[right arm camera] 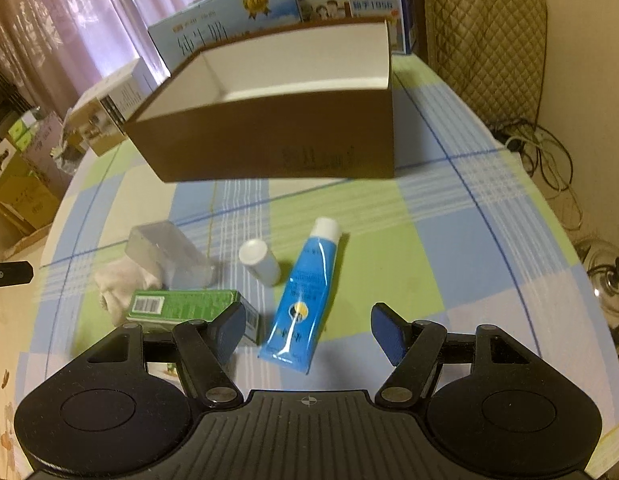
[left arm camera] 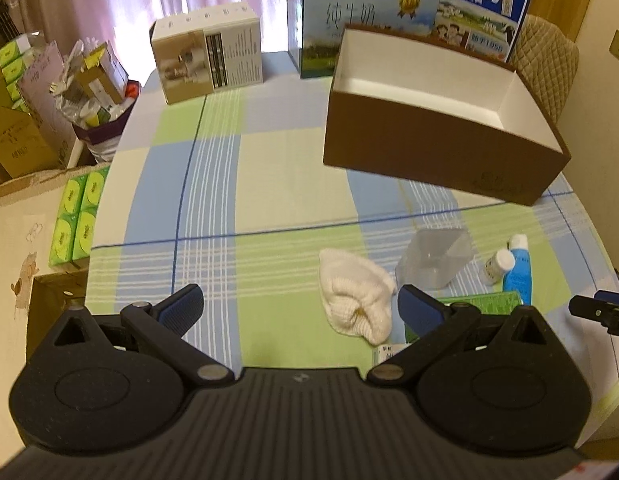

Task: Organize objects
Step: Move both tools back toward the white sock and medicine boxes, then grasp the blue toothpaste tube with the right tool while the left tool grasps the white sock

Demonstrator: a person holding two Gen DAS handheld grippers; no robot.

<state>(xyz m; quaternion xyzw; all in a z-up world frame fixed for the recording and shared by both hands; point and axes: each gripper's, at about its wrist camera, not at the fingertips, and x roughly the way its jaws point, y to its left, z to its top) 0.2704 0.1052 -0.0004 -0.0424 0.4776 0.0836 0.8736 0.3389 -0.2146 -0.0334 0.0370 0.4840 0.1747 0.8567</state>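
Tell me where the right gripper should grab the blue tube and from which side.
Grip the blue tube across its round upper body, just below the white cap, coming down from above. It lies flat on the tablecloth, its crimped end nearest the open right gripper. That tail is probably too thin to hold, and the small white bottle crowds its left side.

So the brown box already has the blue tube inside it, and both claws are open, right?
Not quite. The brown box is empty; the blue tube lies on the tablecloth in front of it, as the right wrist view shows. Both the left claw and right claw are open.
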